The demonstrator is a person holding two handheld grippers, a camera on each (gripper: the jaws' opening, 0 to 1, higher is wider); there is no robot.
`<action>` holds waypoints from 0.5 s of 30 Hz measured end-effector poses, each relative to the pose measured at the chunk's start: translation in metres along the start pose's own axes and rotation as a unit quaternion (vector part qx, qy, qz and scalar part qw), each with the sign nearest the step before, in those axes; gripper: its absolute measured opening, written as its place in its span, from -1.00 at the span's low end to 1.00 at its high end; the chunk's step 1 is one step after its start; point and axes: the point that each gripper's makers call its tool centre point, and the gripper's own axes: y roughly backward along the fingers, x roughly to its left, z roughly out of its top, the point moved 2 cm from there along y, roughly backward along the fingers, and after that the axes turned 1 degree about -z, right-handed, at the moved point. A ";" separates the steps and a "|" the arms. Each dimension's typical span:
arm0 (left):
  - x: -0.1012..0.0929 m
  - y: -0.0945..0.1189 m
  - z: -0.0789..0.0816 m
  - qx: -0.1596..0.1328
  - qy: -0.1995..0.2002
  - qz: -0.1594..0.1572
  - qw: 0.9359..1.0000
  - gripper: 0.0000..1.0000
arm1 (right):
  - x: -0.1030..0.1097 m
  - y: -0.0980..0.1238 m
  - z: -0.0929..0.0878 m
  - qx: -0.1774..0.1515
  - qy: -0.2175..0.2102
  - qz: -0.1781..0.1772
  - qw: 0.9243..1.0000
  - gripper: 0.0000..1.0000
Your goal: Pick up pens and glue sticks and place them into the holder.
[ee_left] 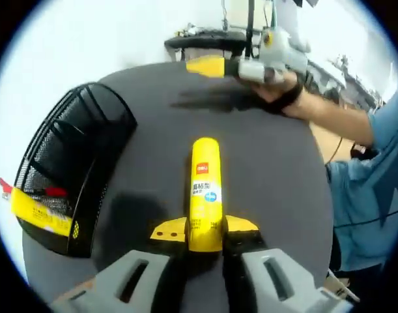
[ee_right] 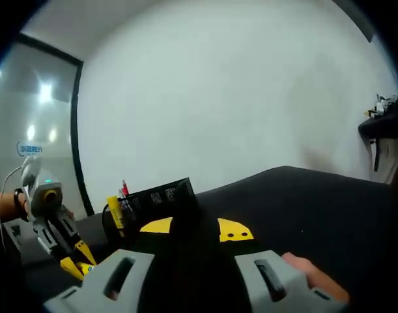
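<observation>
A yellow glue stick [ee_left: 205, 189] stands lengthwise between my left gripper's [ee_left: 205, 228] jaws, which are shut on its lower end, above the dark table [ee_left: 270, 169]. To its left stands the black mesh holder [ee_left: 75, 156], with another yellow glue stick [ee_left: 39, 214] and a red pen [ee_left: 52, 191] inside. My right gripper [ee_left: 208, 66] hovers over the table's far edge, held by a hand. In the right gripper view its own jaws [ee_right: 195, 228] stand apart with only darkness between them. The holder [ee_right: 156, 195] lies ahead and the left gripper [ee_right: 75, 264] is at the lower left.
A person's blue sleeve [ee_left: 368, 182] and forearm reach in along the table's right side. Black furniture [ee_left: 205, 42] stands behind the table's far edge. A plain white wall [ee_right: 238, 98] and a glass partition [ee_right: 36, 130] lie beyond the table [ee_right: 316, 202].
</observation>
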 end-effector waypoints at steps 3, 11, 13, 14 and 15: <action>-0.002 -0.002 0.002 0.014 0.014 0.003 1.000 -0.70 | -0.003 -0.003 -0.001 0.002 0.002 0.000 1.000 -0.58; -0.001 -0.018 0.017 0.070 -0.005 -0.020 0.997 -0.66 | -0.004 -0.005 -0.001 0.006 0.006 0.000 1.000 -0.58; -0.005 -0.023 0.015 0.093 -0.009 -0.037 0.995 -0.67 | -0.004 -0.006 -0.002 0.008 0.008 0.001 1.000 -0.58; -0.002 -0.023 0.018 0.093 -0.011 -0.033 0.995 -0.68 | -0.004 -0.006 -0.002 0.008 0.008 0.001 1.000 -0.58; -0.002 -0.022 0.018 0.097 -0.008 -0.036 0.995 -0.68 | -0.004 -0.006 -0.002 0.007 0.009 0.001 1.000 -0.58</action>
